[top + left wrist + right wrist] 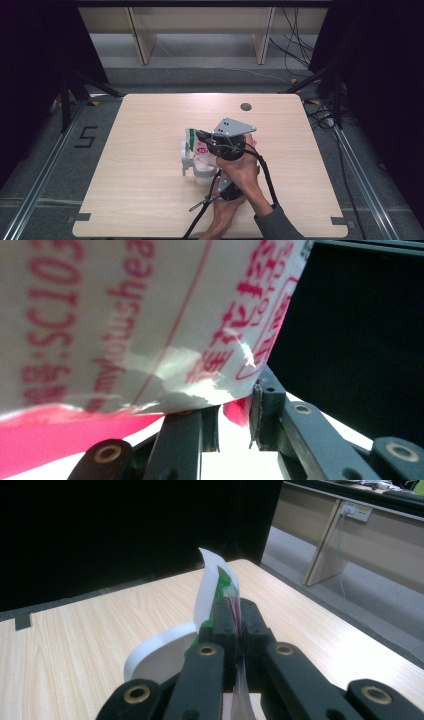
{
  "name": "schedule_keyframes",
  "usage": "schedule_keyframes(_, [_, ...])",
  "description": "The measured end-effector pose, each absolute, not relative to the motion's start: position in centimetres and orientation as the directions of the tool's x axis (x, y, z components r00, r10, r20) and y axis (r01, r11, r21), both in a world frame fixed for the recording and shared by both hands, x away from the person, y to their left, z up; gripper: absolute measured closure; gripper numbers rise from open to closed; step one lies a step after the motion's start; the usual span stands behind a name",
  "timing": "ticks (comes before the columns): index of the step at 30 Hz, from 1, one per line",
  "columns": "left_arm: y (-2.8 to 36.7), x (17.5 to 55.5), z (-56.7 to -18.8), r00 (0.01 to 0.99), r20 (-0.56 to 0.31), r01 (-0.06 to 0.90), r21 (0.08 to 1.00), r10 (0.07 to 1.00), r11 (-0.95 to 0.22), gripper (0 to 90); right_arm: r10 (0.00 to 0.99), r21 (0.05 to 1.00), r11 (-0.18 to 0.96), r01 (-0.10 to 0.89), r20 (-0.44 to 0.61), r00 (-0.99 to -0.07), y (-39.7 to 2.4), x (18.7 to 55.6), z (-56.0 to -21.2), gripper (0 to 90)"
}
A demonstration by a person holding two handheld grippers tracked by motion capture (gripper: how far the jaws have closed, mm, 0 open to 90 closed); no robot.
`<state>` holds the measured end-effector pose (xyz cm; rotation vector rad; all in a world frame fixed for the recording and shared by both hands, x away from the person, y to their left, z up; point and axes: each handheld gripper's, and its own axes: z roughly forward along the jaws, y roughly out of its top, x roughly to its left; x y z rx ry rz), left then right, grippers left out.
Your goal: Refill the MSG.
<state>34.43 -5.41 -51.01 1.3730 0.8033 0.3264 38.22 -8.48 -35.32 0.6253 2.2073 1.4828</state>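
Packet (pixel 202 148), white with pink and green print, is being held above the middle of the wooden table (pixel 150 200), between the two hand-held grippers. Just to the left of the grippers in the high view, a white cup-like container (pixel 192 162) is standing on the tabletop, and the packet is hanging directly over it; whether the two are touching cannot be told.

Left gripper (pixel 235 412), seen along its own jaws, is pinching the packet's (pixel 125 325) lower edge: the jaws are standing a little apart with a pink strip of the film caught between them, and the white printed face is spreading up and to the left of the jaws. In the high view this gripper is lying nearer the person, beneath the right one, with its cable trailing toward the table's near edge.

Right gripper (pixel 239 622) is pressing its jaws together on the packet's (pixel 212 582) top corner, the thin film running straight down the seam between them while a white and green flap is curling up just ahead of the tips. The container's white rim (pixel 155 650) is showing just below and left of these jaws. In the high view the right gripper (pixel 205 137) is carrying its grey three-cornered plate (pixel 234 127) uppermost.
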Motion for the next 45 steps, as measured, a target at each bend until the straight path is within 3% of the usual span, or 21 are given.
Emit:
schedule_keyframes(2, [-5.3,34.4,-51.0,0.704,-0.3,0.24,0.953,0.644,0.183,76.4,0.576,0.931,0.332,0.15,-0.075,-0.814,-8.5,38.2,-35.3,89.1])
schedule_keyframes(3, [-4.6,34.5,-51.0,0.732,-0.238,0.245,0.966,0.638,0.079,76.4,0.579,0.931,0.336,0.143,-0.085,-0.811,-8.5,38.2,-35.3,89.0])
schedule_keyframes(4, [-5.3,34.5,-51.0,0.725,-0.308,0.247,0.951,0.616,0.185,76.4,0.581,0.934,0.335,0.125,-0.1,-0.808,-8.6,38.4,-35.3,89.0])
schedule_keyframes(6, [-5.7,34.4,-51.0,0.688,-0.336,0.238,0.942,0.644,0.238,76.4,0.584,0.933,0.334,0.132,-0.095,-0.806,-8.5,38.3,-35.3,89.1])
schedule_keyframes(7, [-4.6,34.5,-51.0,0.734,-0.236,0.244,0.967,0.637,0.077,76.4,0.583,0.934,0.334,0.129,-0.097,-0.806,-8.5,38.3,-35.4,89.1])
schedule_keyframes(8, [-5.4,34.5,-51.0,0.723,-0.319,0.248,0.948,0.613,0.2,76.4,0.583,0.933,0.334,0.133,-0.093,-0.807,-8.5,38.4,-35.4,89.1])
schedule_keyframes(9, [-5.7,34.4,-51.0,0.712,-0.347,0.248,0.938,0.61,0.243,76.4,0.579,0.93,0.335,0.152,-0.076,-0.812,-8.5,38.3,-35.3,89.1])
schedule_keyframes(10, [-5.3,34.4,-51.0,0.706,-0.307,0.24,0.952,0.638,0.193,76.4,0.577,0.929,0.337,0.152,-0.076,-0.813,-8.5,38.3,-35.3,89.1])
schedule_keyframes(20, [-5.8,34.3,-51.0,0.693,-0.344,0.241,0.939,0.634,0.247,76.4,0.576,0.927,0.34,0.159,-0.071,-0.815,-8.6,38.4,-35.4,89.1])
schedule_keyframes(21, [-5.2,34.5,-51.1,0.701,-0.276,0.228,0.96,0.658,0.16,76.4,0.574,0.927,0.34,0.16,-0.07,-0.816,-8.6,38.4,-35.4,89.0])
schedule_keyframes(22, [-5.1,34.5,-51.2,0.705,-0.265,0.229,0.963,0.658,0.143,76.4,0.576,0.929,0.343,0.139,-0.092,-0.812,-8.7,38.5,-35.4,89.0])
schedule_keyframes(32, [-5.1,34.5,-51.1,0.704,-0.267,0.226,0.963,0.658,0.149,76.4,0.573,0.932,0.338,0.131,-0.093,-0.814,-8.6,38.6,-35.4,89.1])
schedule_keyframes(33, [-5.7,34.4,-51.0,0.693,-0.337,0.236,0.941,0.638,0.242,76.4,0.58,0.933,0.336,0.132,-0.094,-0.809,-8.6,38.6,-35.4,89.1])
schedule_keyframes(36, [-5.8,34.4,-51.0,0.714,-0.338,0.239,0.941,0.613,0.241,76.4,0.575,0.93,0.342,0.134,-0.094,-0.813,-8.6,38.5,-35.3,89.0])
schedule_keyframes(37, [-5.2,34.5,-51.1,0.7,-0.279,0.227,0.96,0.658,0.166,76.4,0.577,0.932,0.337,0.13,-0.096,-0.811,-8.6,38.5,-35.3,89.1])
schedule_keyframes(38, [-5.7,34.4,-51.0,0.693,-0.341,0.238,0.94,0.635,0.245,76.4,0.579,0.933,0.336,0.131,-0.095,-0.81,-8.6,38.5,-35.3,89.0])
schedule_keyframes(45, [-5.3,34.4,-51.0,0.711,-0.313,0.244,0.95,0.63,0.196,76.4,0.575,0.93,0.342,0.135,-0.094,-0.813,-8.6,38.5,-35.3,89.0])
